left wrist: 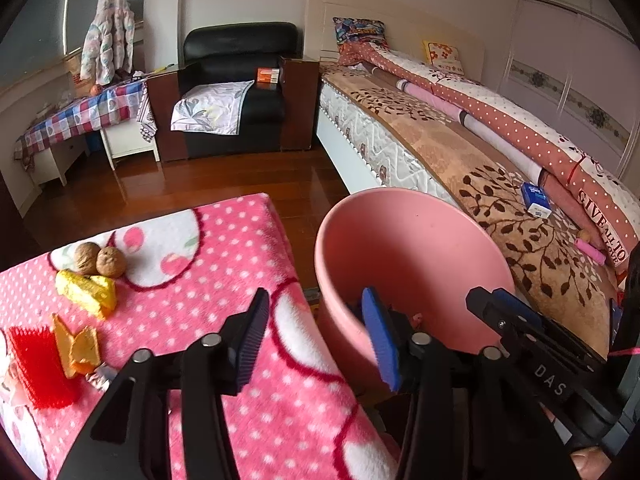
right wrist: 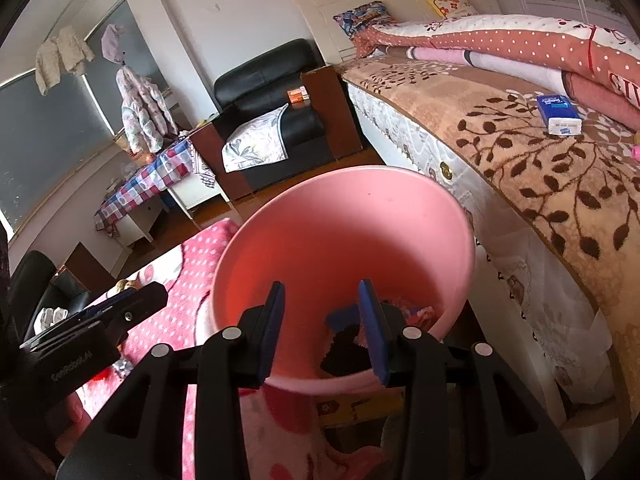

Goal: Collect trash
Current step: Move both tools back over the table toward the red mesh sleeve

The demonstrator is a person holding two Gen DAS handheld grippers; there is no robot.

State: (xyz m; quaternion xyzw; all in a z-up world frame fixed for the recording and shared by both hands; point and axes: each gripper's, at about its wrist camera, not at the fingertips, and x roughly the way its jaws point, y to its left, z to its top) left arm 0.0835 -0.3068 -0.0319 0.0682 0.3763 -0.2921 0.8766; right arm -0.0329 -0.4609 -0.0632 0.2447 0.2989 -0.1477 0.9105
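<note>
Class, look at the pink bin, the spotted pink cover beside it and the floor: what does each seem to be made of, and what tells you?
Round pink bin: probably plastic, given its smooth, even, thin wall with a dull sheen.
Pink white-dotted cover: soft fleece-like fabric with a fuzzy, matte pile.
Reddish-brown floor: looks like polished wood planks, since it is glossy with window reflections, though it could be laminate.

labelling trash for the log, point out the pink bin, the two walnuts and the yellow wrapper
pink bin (right wrist: 344,236): right wrist view, inner back wall
walnuts (left wrist: 111,262): left wrist view, right nut's shell
yellow wrapper (left wrist: 86,292): left wrist view, crumpled middle
</note>
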